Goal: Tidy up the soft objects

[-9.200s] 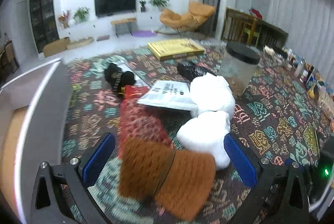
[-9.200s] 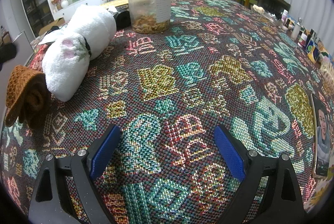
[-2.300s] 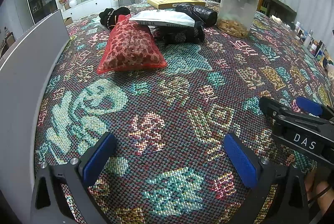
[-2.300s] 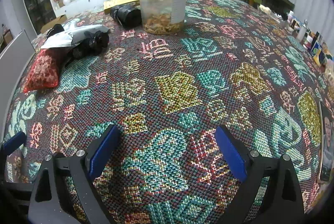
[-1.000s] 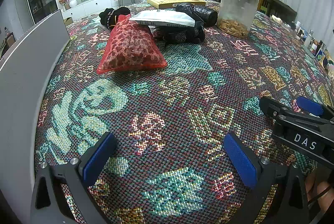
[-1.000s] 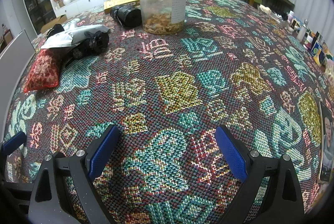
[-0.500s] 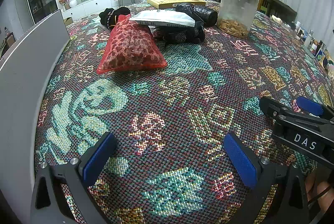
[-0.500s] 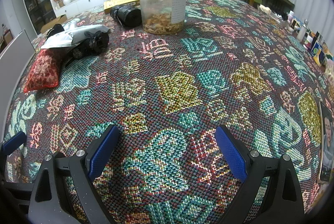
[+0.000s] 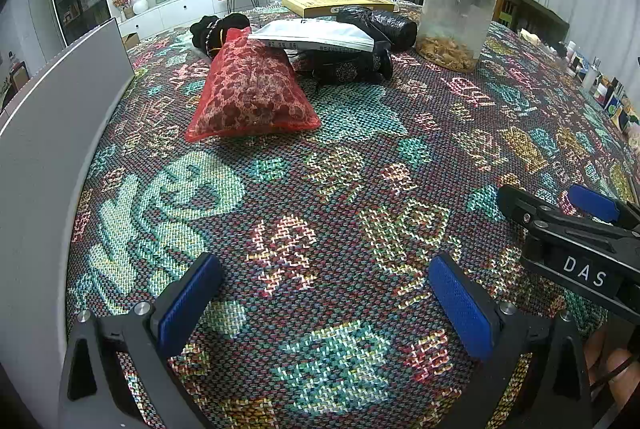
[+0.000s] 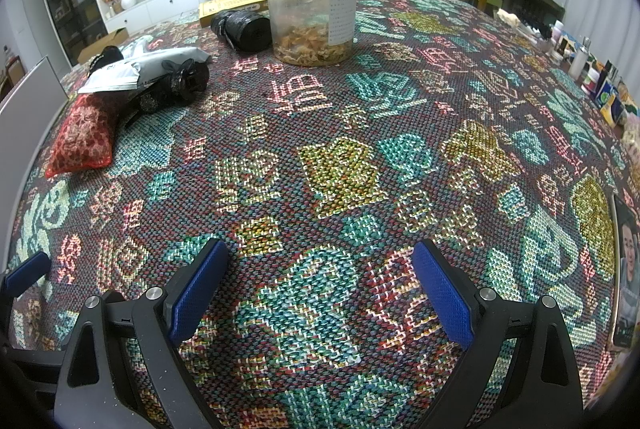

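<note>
A red mesh pouch (image 9: 250, 93) lies on the patterned tablecloth, far ahead of my left gripper (image 9: 320, 293), which is open and holds nothing. The same pouch (image 10: 82, 135) shows at the left in the right wrist view. My right gripper (image 10: 320, 277) is open over bare cloth, nothing between its blue pads; its fingertips (image 9: 588, 197) also appear at the right edge of the left wrist view. Behind the pouch sit a white flat packet (image 9: 316, 35) on a black soft bundle (image 9: 344, 65), a black rolled bag (image 9: 380, 23), and a black item (image 9: 214, 31).
A grey box wall (image 9: 52, 109) runs along the table's left side. A clear plastic jar (image 10: 312, 5) with a black lid stands at the back, with a yellow flat box (image 9: 340, 3) behind. Small bottles and packets (image 10: 588, 69) line the right edge.
The white rolled towels and the brown knitted item seen 9 seconds ago are gone from the table. Over the last second neither gripper has moved.
</note>
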